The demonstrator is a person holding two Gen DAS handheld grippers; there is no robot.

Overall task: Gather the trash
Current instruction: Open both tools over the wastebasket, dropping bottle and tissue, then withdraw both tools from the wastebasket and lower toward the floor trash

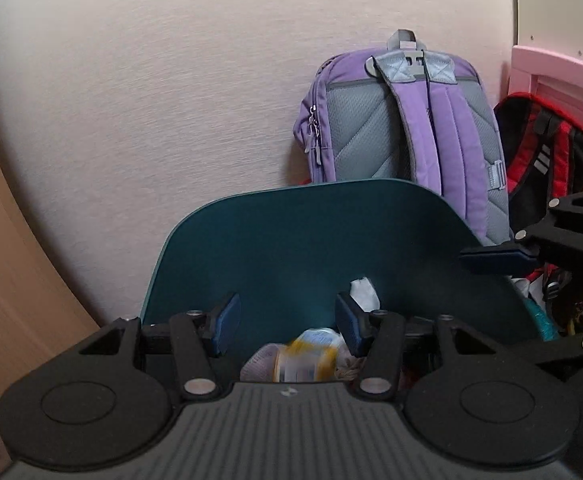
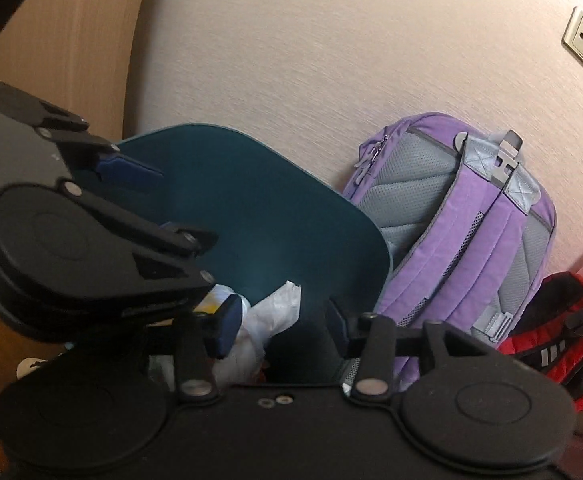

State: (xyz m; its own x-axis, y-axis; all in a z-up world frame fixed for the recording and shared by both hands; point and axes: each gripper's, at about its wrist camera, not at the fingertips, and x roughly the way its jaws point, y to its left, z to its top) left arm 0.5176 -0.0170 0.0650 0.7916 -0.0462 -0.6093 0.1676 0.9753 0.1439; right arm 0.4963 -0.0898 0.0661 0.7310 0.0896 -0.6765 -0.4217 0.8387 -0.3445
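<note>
Blue pads tip the fingers of the left tool [image 1: 287, 322], whose jaws stand wide apart with nothing held between them; just below and beyond the gap a blurred yellow-and-white wrapper [image 1: 305, 358] lies among other trash inside the bin. The right tool [image 2: 279, 330] is likewise spread open and empty, its left pad close beside a crumpled white plastic bag [image 2: 269, 312] that sits in the same heap. A scrap of white tissue [image 1: 364, 290] pokes up just past the left tool's right finger. Behind the trash rises the dark teal bin [image 1: 303, 240], its raised lid or back wall forming a broad rounded panel. In the right wrist view the left tool crosses the left side of the frame above the bin's opening; in the left wrist view the right tool's finger juts in from the right edge. Farther back, a purple backpack [image 1: 407, 120] with grey mesh padding leans against the pale wall [image 1: 151, 80], and a red and black backpack [image 1: 547, 160] sits just beside it.
</note>
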